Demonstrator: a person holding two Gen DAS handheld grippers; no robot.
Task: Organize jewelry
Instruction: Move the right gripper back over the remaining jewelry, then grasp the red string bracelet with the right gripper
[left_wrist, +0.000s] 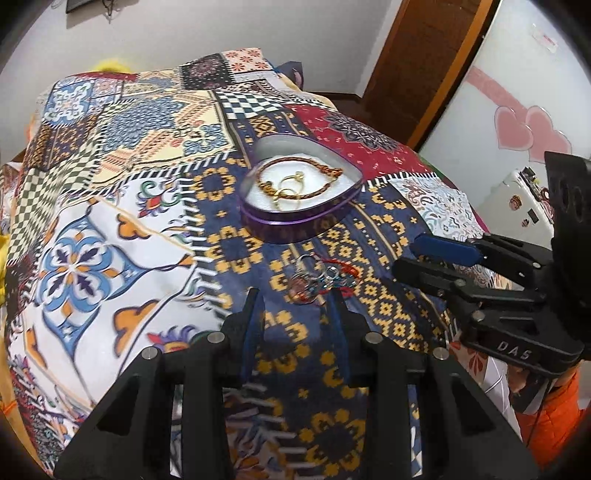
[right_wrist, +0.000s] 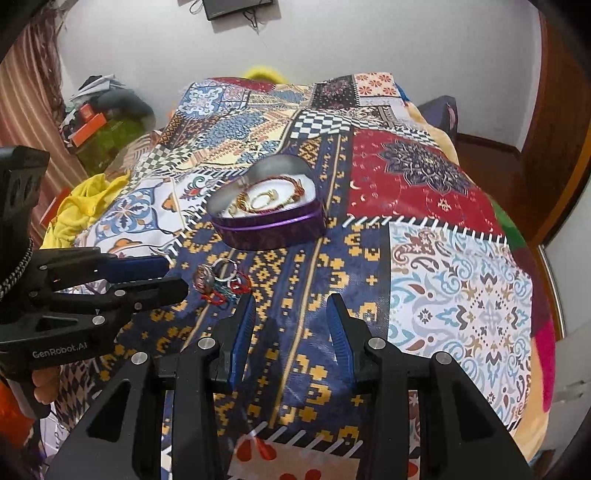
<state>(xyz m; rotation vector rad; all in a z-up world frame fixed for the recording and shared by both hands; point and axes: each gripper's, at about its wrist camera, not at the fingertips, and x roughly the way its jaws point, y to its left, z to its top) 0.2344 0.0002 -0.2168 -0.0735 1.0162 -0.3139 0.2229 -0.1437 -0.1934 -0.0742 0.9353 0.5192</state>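
Note:
A purple heart-shaped tin (left_wrist: 295, 221) (right_wrist: 269, 229) stands open on the patchwork bedspread, holding a braided gold-brown bracelet (left_wrist: 325, 171) (right_wrist: 291, 182) and gold rings (left_wrist: 291, 181) (right_wrist: 264, 195) on white padding. A small pile of loose jewelry (left_wrist: 321, 278) (right_wrist: 221, 280), with silver rings, a red cord and a round pendant, lies just in front of the tin. My left gripper (left_wrist: 295, 295) (right_wrist: 173, 275) is open and empty, its fingertips right at the pile. My right gripper (right_wrist: 291, 299) (left_wrist: 406, 254) is open and empty, just right of the pile.
The patchwork bedspread (left_wrist: 110, 221) (right_wrist: 461, 295) covers the whole bed. Yellow cloth (right_wrist: 81, 206) and clutter (right_wrist: 99, 122) lie off the left side. A wooden door (left_wrist: 424, 55) and a white fridge with pink hearts (left_wrist: 517, 129) stand to the right.

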